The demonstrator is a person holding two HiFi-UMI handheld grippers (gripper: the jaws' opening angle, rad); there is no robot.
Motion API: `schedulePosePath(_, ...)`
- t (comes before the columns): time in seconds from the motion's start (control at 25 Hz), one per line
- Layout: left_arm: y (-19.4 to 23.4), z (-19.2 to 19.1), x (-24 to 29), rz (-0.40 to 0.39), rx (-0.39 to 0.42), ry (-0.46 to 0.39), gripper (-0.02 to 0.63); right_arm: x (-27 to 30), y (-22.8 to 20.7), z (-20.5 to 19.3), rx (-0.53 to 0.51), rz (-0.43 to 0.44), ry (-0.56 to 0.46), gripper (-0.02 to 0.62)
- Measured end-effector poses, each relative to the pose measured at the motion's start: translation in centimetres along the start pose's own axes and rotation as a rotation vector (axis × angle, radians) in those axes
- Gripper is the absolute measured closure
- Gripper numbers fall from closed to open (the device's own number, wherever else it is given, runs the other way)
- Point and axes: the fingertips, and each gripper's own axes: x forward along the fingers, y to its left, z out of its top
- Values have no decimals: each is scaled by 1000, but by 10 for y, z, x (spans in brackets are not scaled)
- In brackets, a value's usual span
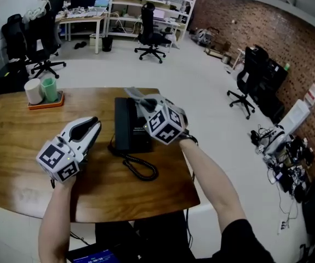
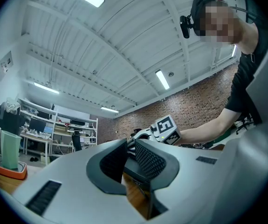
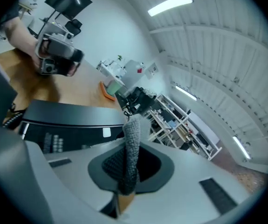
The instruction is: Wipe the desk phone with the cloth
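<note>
We hold the gray cloth tight in our right gripper. Its jaws are squeezed together on the cloth, and a strip of it sticks out past the tips. This gripper is over the far right part of the black phone. The phone sits in the middle of the wooden desk, with its curly cord lying in front of it. We cannot tell if the cloth touches the phone or hangs just above it. Our left gripper is just beside the phone on its left and does not seem to touch it. Its jaws are only a little apart, and there is nothing between them. So we think the first part is done: the cloth is picked up and brought to the phone. The wiping looks like it is starting or going on, and we cannot see which parts are clean. We think most of the phone is left to rub, like the top, the buttons and the sides. A tray with cups stands well away at the back left.
</note>
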Motion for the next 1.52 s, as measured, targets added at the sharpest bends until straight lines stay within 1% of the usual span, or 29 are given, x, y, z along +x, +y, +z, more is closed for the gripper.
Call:
schedulePosePath(0.12,3,1,-1,0,7,0,568,-26,42,1,-76,123,-36,569)
schedulePosePath(0.24,4,0,-2,0,8,3,568,-58,89,-2,-129,253,-52,569)
schedulePosePath(0.36,4,1,-1,-1,8,6,566,-92,129,-5,-244,386,-53,569)
schedulePosePath(0.44,3,-1,-1,-2,9,7,567,-106,146,-10,-312,467,-40,569)
schedulePosePath(0.48,4,-2,-1,-4,9,6,568,-107,143,-9,-318,471,-42,569)
schedulePosePath(0.52,5,-2,-2,-4,9,5,568,-103,132,-4,-297,439,-55,569)
schedulePosePath(0.56,6,-3,-3,-4,8,4,566,-94,113,3,-251,374,-75,569)
schedulePosePath(0.68,7,-4,-5,0,1,-2,566,-55,32,15,-51,105,-107,569)
schedulePosePath(0.76,6,-5,-5,1,-4,-4,567,-29,-10,11,57,-21,-92,569)
schedulePosePath(0.8,6,-5,-5,1,-4,-5,566,-17,-24,7,87,-59,-73,569)
schedulePosePath(0.84,5,-5,-5,1,-4,-6,566,-6,-32,2,101,-78,-51,569)
schedulePosePath(0.88,5,-4,-4,3,-4,-7,567,4,-35,-2,101,-77,-28,569)
schedulePosePath(0.96,2,-3,-2,5,-5,-7,566,11,-30,-9,72,-39,7,569)
schedulePosePath(1.04,0,-1,1,1,-1,-3,566,4,-18,-17,34,-7,23,569)
schedulePosePath(1.16,2,0,0,-2,6,-1,568,-18,16,-17,-57,65,17,569)
schedulePosePath(1.28,5,-2,-3,-1,9,1,566,-53,73,-17,-154,197,-2,569)
schedulePosePath(1.4,6,-2,-3,-5,13,5,566,-94,128,-19,-257,379,-13,569)
schedulePosePath(1.44,6,-2,-3,-7,16,7,568,-106,141,-19,-287,438,-11,569)
schedulePosePath(1.48,5,-2,-2,-8,19,8,566,-114,147,-19,-306,479,-14,569)
schedulePosePath(1.52,5,-2,-2,-9,21,9,568,-116,145,-17,-305,485,-22,569)
